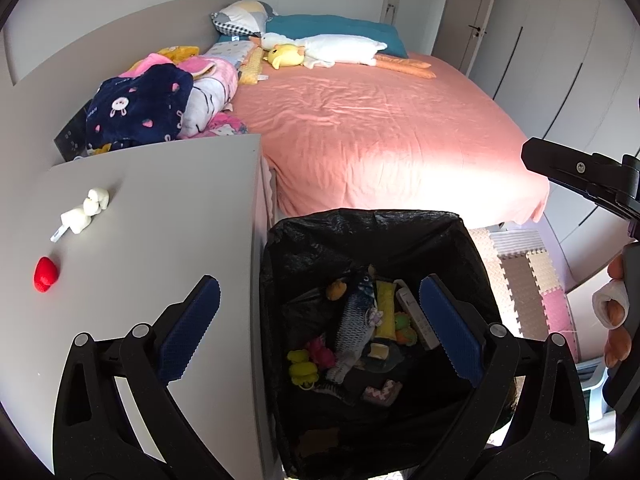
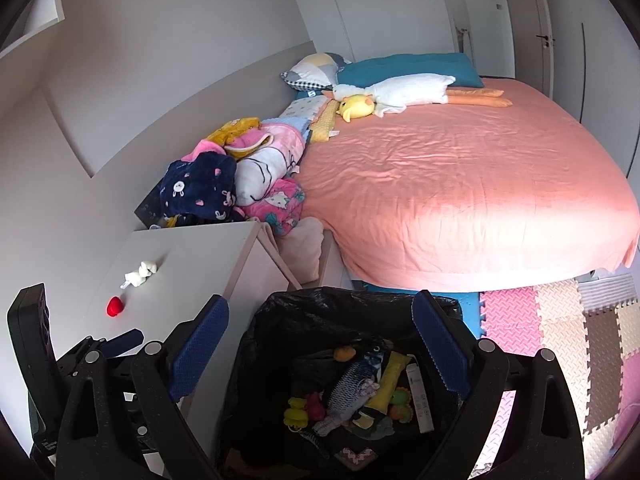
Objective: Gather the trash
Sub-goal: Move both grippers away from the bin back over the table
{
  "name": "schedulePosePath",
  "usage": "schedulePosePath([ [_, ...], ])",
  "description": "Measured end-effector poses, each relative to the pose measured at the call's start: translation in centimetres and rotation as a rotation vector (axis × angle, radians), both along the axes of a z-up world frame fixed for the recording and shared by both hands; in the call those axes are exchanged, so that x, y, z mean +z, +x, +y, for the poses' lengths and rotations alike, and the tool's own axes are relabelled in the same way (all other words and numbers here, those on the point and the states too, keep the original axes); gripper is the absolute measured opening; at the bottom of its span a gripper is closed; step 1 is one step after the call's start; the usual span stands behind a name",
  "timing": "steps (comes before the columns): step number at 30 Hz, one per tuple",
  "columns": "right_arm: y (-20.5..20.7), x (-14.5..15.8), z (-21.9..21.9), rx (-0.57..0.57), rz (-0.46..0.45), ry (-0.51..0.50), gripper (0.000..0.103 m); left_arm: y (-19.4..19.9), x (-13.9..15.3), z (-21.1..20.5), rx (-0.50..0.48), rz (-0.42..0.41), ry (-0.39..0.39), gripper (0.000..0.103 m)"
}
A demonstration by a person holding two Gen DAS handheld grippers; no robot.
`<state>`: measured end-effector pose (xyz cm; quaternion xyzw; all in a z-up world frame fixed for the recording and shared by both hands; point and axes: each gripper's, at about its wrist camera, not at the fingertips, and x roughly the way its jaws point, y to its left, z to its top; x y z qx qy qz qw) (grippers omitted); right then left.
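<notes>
A bin lined with a black bag (image 1: pixel 472 248) (image 2: pixel 280 308) stands between the white side table and the bed. It holds several small toys, among them a grey plush fish (image 1: pixel 354 320) (image 2: pixel 352 380). My left gripper (image 1: pixel 320 328) is open and empty, above the bin's left rim and the table edge. My right gripper (image 2: pixel 320 352) is open and empty, above the bin. On the white table (image 1: pixel 168 208) (image 2: pixel 192 256) lie a small red object (image 1: pixel 45 274) (image 2: pixel 114 306) and a small white figure (image 1: pixel 86 210) (image 2: pixel 141 274). The left gripper's body shows at the right wrist view's lower left.
A bed with a pink cover (image 1: pixel 380 128) (image 2: pixel 460 184) carries a white goose plush (image 1: pixel 336 50), a yellow plush (image 1: pixel 285 56) and pillows. Folded blankets (image 1: pixel 160 100) pile behind the table. Foam floor mats (image 2: pixel 560 328) lie to the right. Wardrobe doors line the far wall.
</notes>
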<state>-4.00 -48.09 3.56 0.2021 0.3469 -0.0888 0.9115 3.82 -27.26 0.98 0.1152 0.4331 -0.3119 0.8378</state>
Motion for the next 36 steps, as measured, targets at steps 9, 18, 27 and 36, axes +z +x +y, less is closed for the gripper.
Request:
schedulePosePath([
  [9, 1.4, -0.2, 1.8, 0.056, 0.008, -0.006, 0.093, 0.5, -0.2, 1.9, 0.055, 0.003, 0.002, 0.097],
  [18, 3.7, -0.6, 5.1, 0.156, 0.006, 0.0, 0.093, 0.9, -0.3, 5.1, 0.143, 0.002, 0.012, 0.097],
  [27, 5.5, -0.7, 8.2, 0.238, 0.012, 0.003, 0.093, 1.3, -0.5, 8.4, 0.217, 0.007, 0.015, 0.097],
  [36, 7.4, -1.1, 11.3, 0.315, 0.025, 0.002, 0.093, 1.7, -0.9, 11.6, 0.29, 0.015, 0.016, 0.097],
])
